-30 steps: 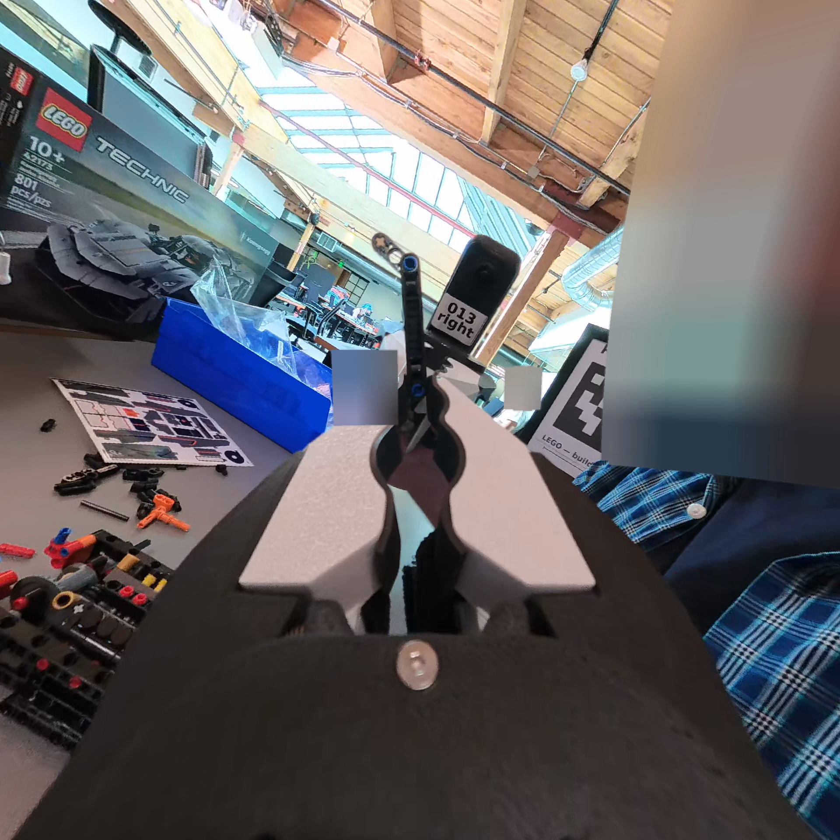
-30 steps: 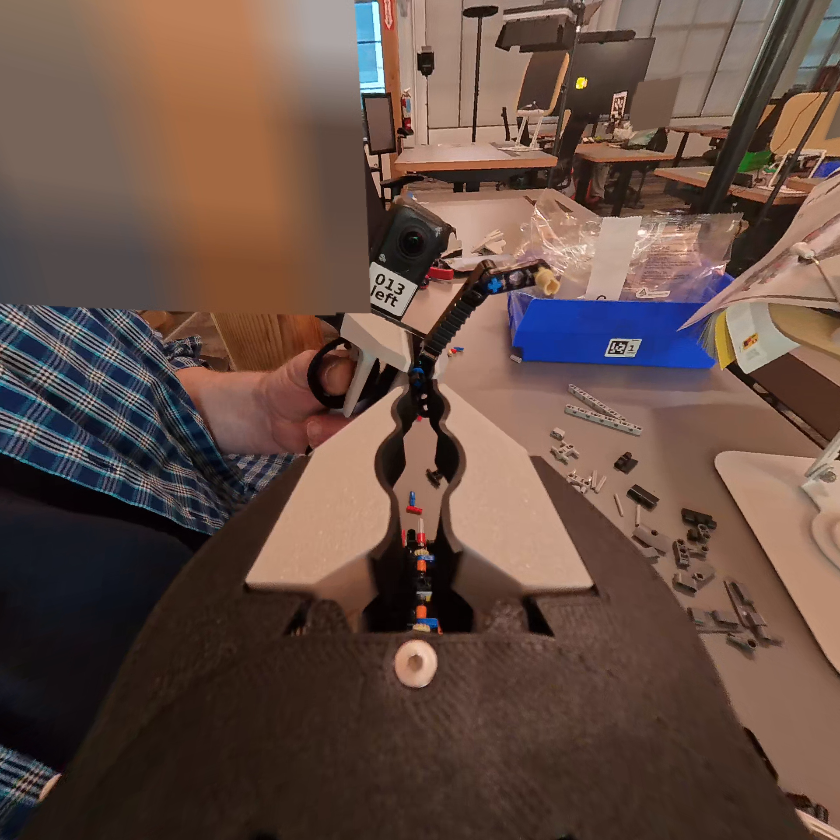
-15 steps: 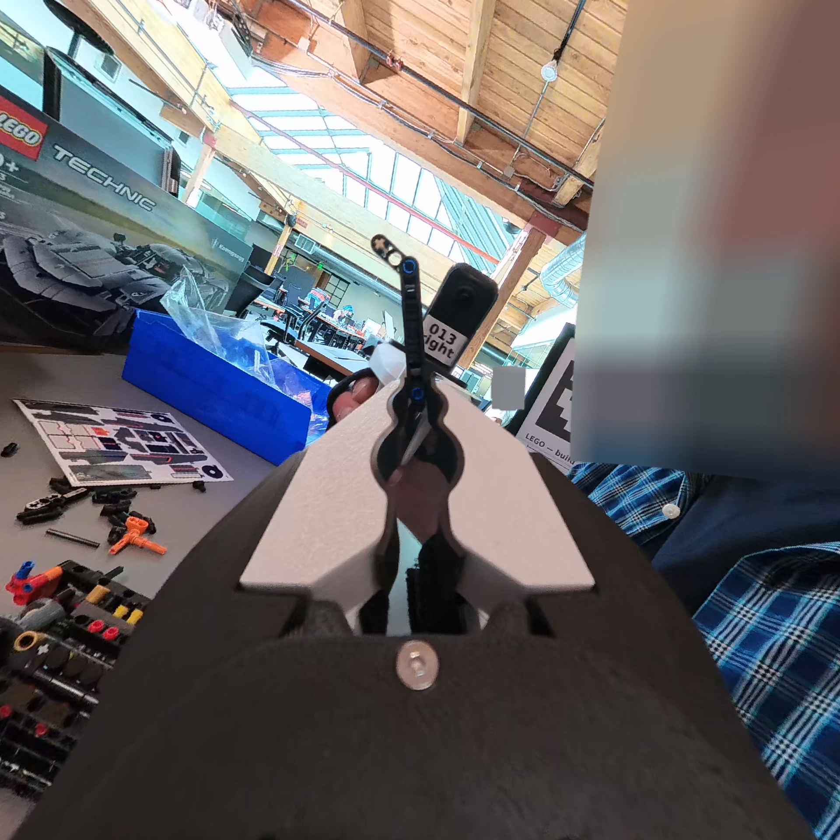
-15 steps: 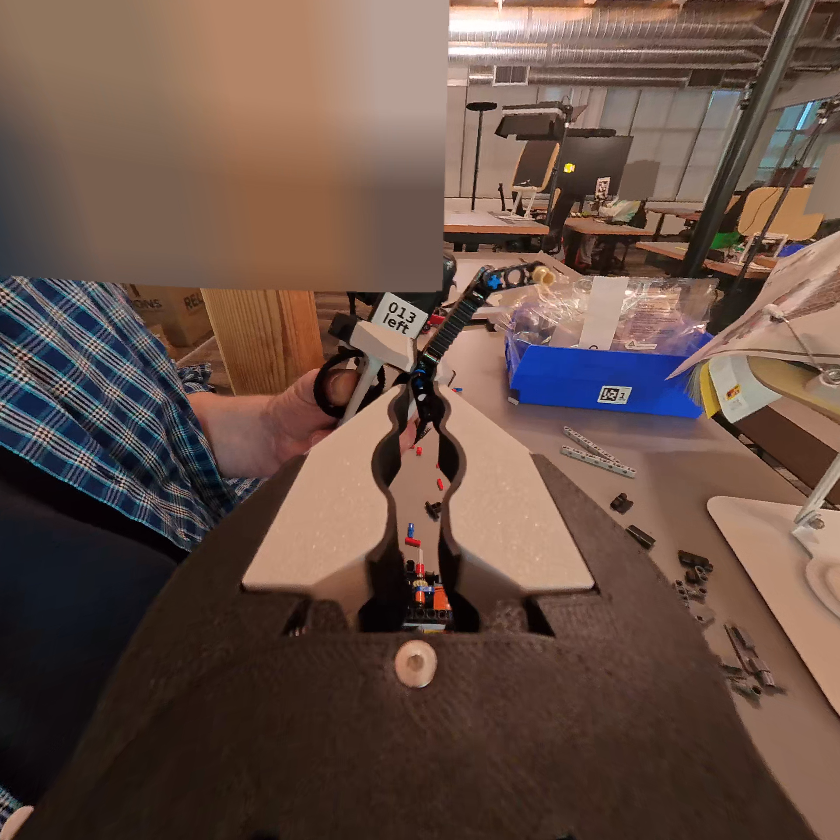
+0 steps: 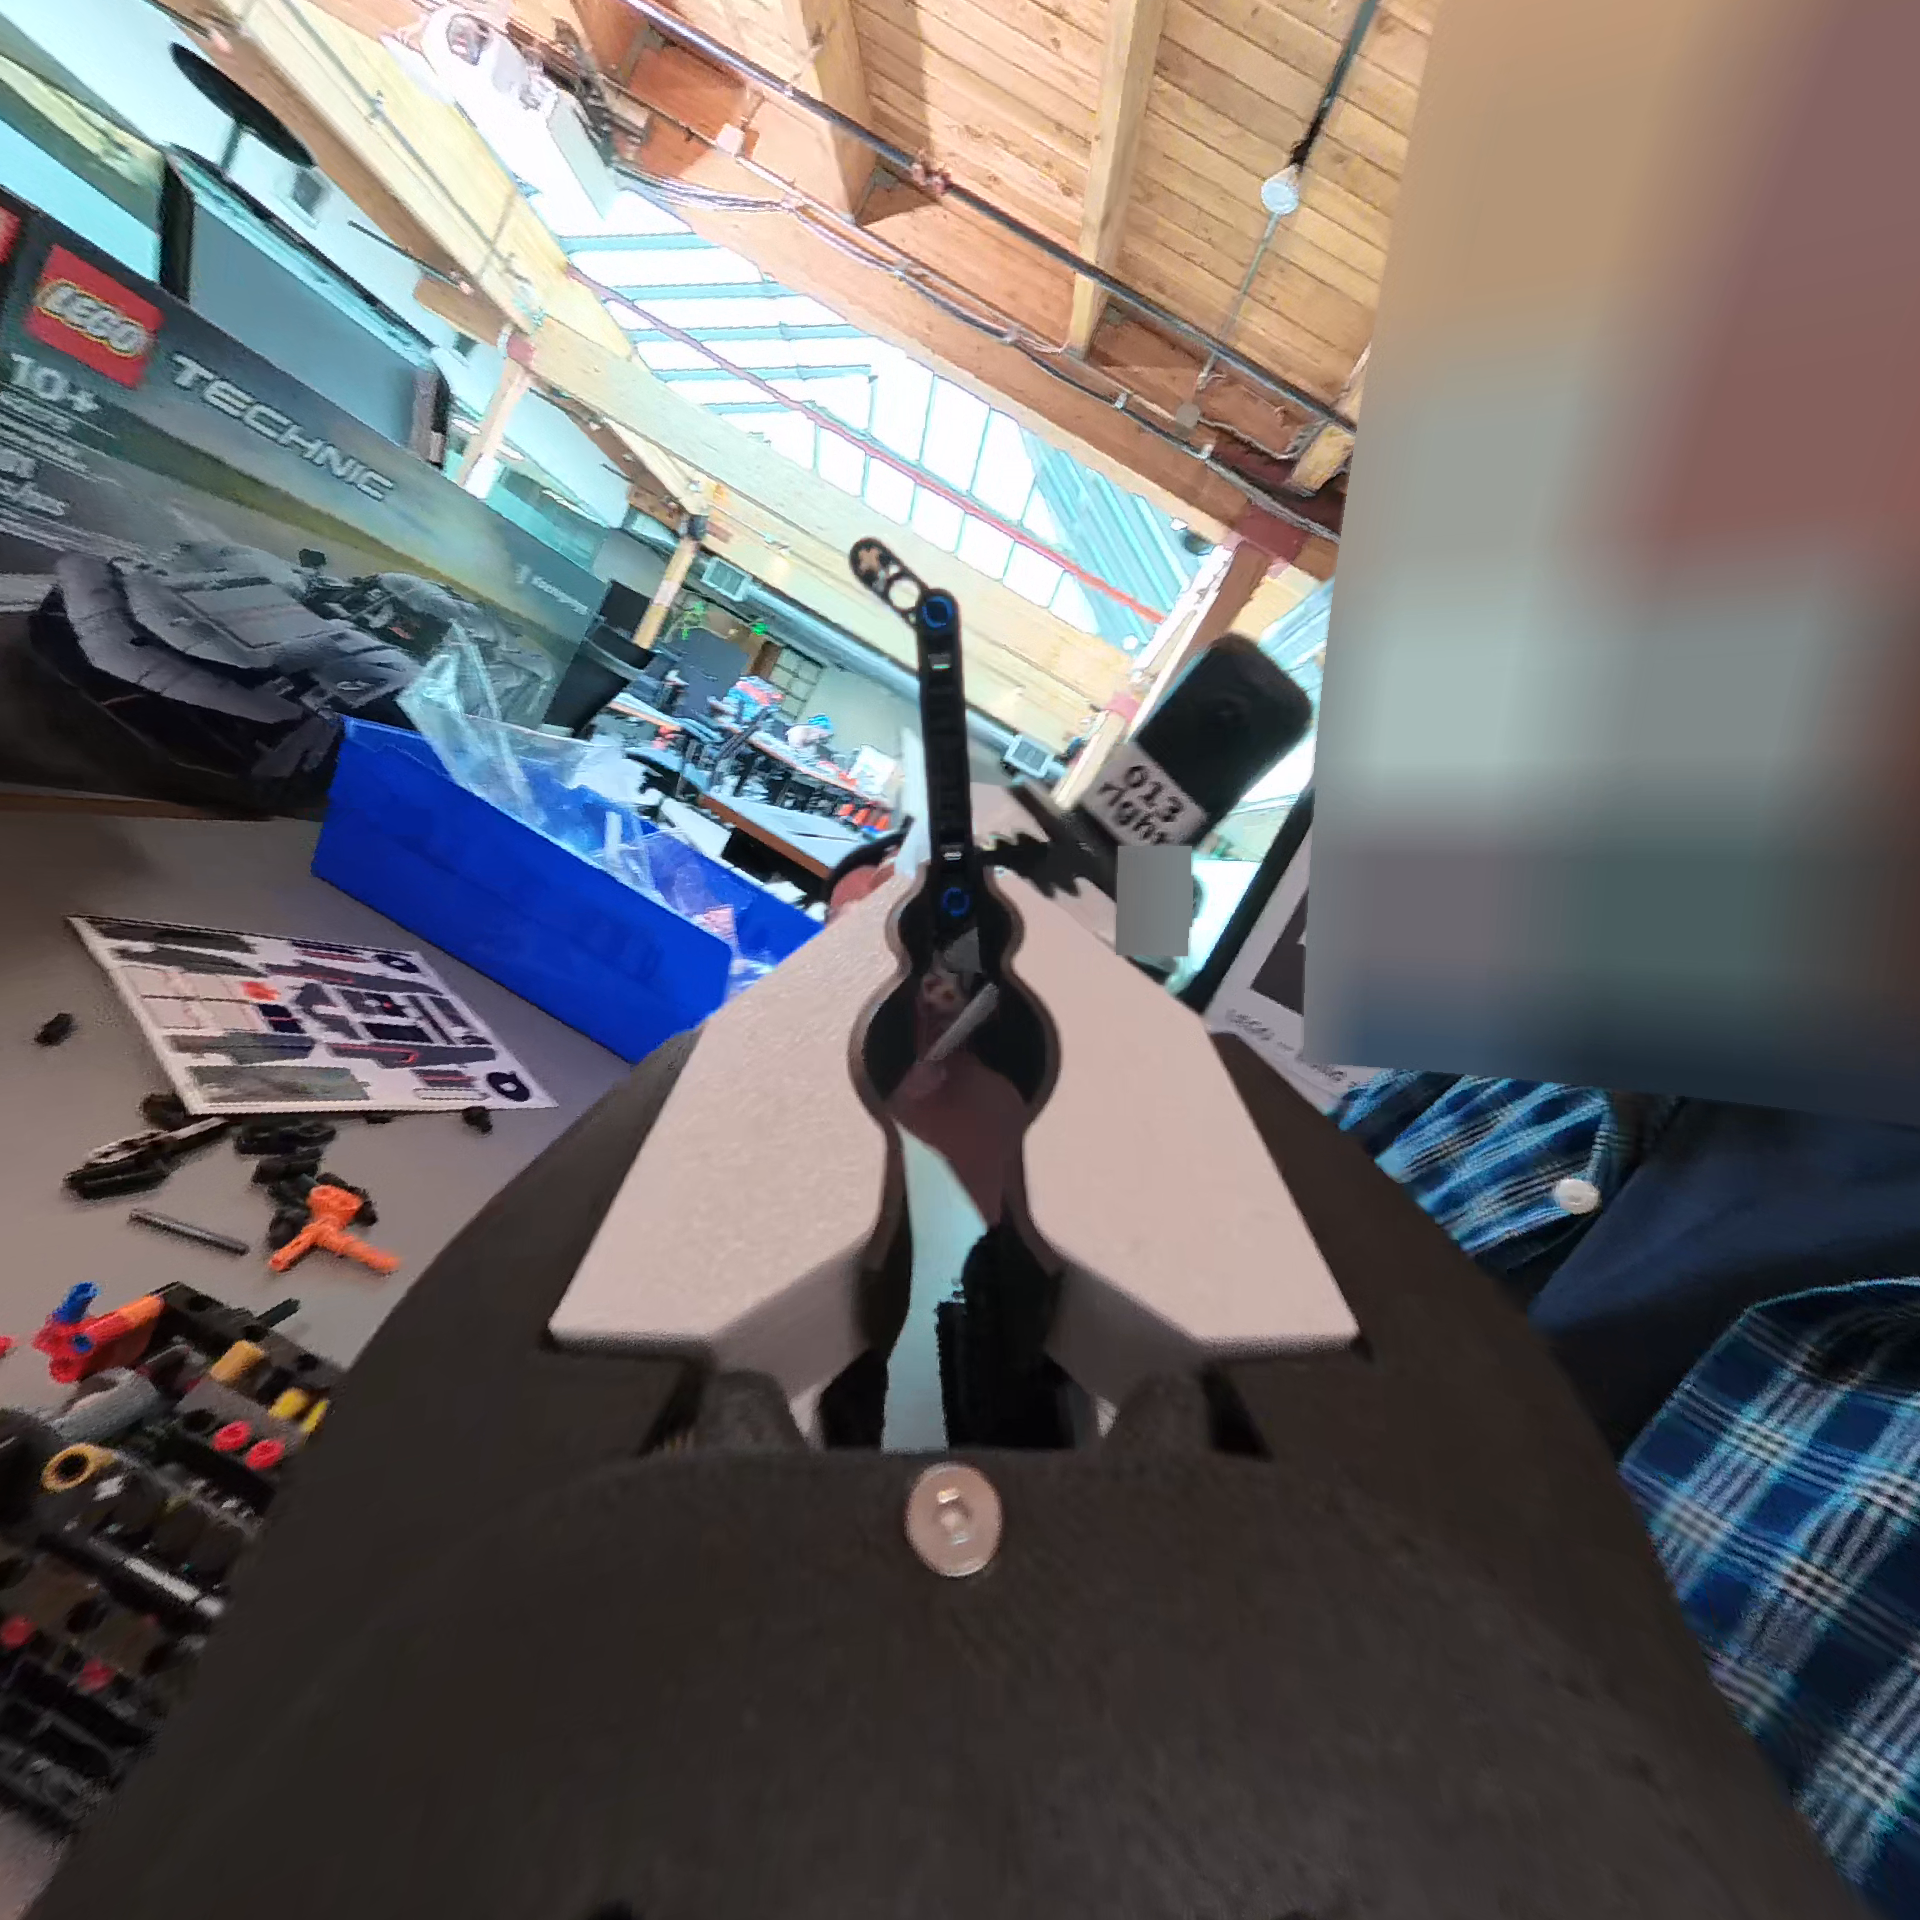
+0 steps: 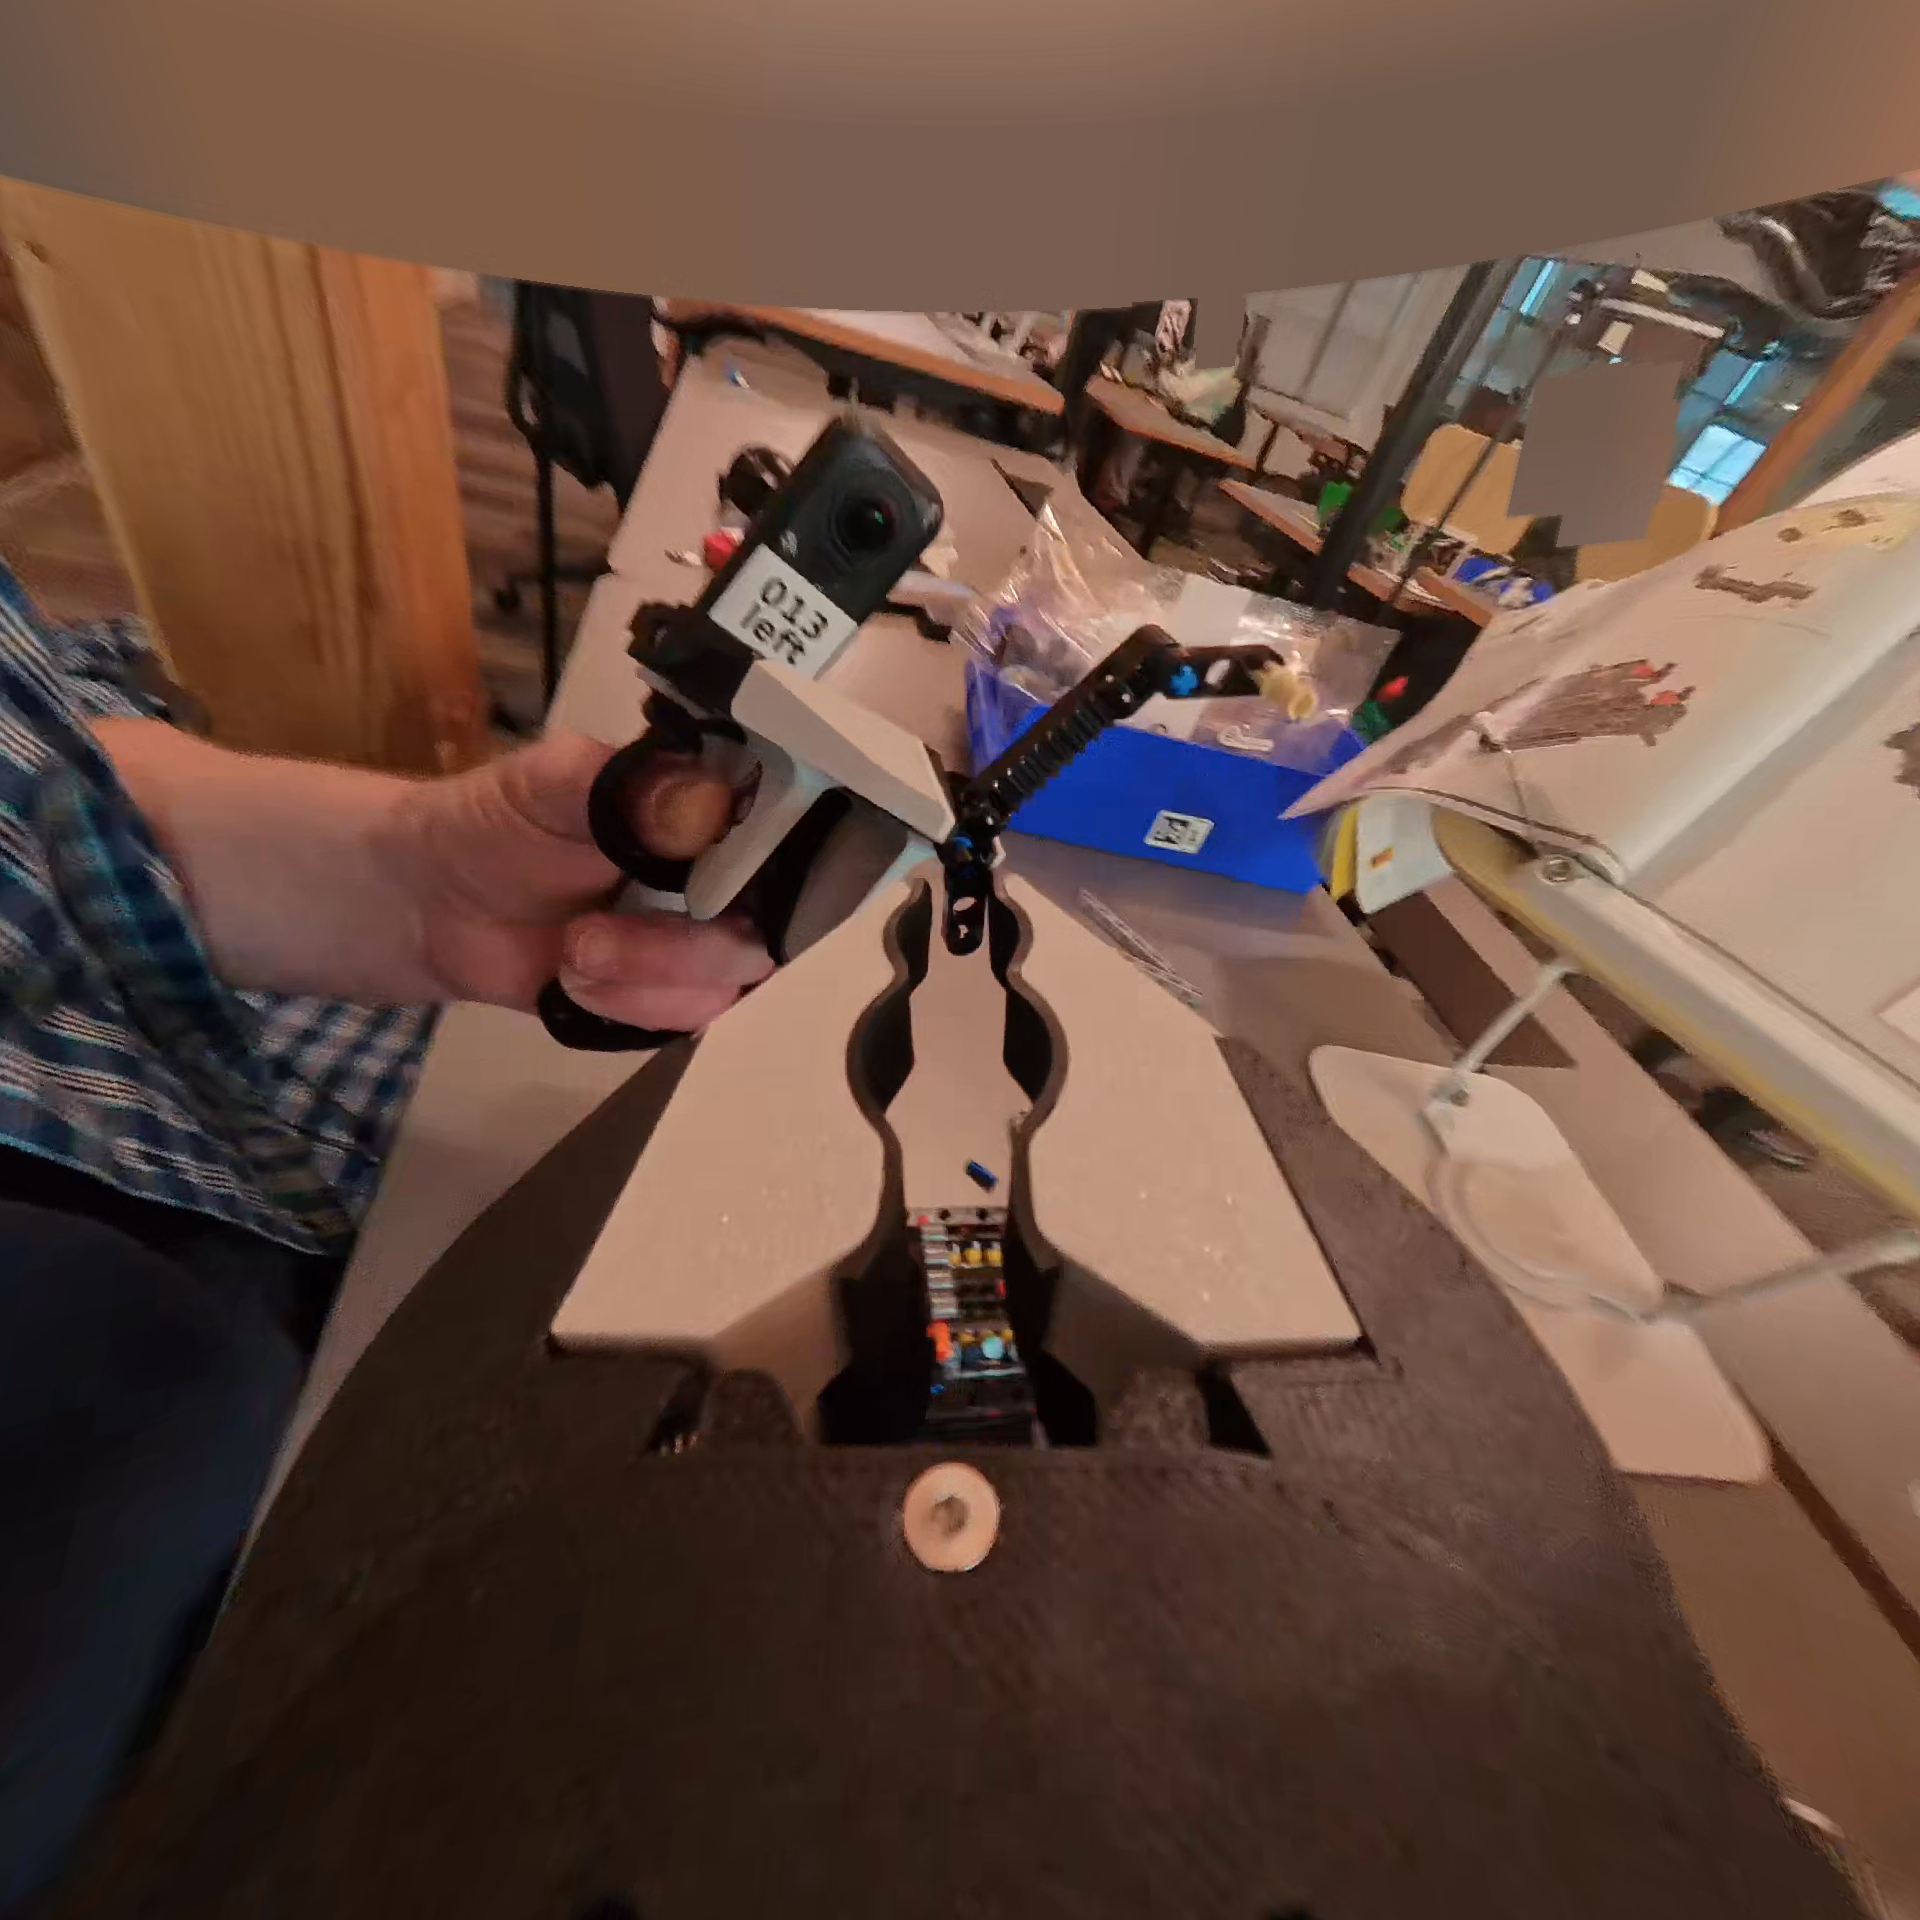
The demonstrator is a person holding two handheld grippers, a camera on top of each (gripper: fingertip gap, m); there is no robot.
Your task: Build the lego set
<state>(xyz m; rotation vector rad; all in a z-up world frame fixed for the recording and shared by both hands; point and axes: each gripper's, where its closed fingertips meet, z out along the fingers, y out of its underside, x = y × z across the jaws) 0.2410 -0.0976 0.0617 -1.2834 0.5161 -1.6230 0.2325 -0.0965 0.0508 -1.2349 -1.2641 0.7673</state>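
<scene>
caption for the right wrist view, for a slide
Both grippers pinch a bent black lego beam in mid-air: right gripper low, left gripper above.

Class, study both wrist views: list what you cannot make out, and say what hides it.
- Left wrist view: the lower end of the black beam is pinched between the left claw fingers, so its grip point is hidden.
- Right wrist view: the right claw fingers flank a short black link below the beam; contact is unclear.
- Left wrist view: the parts tray is blurred and cut by the left edge.

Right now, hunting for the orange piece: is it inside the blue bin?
No, the orange piece lies on the grey table, apart from the blue bin.
</scene>
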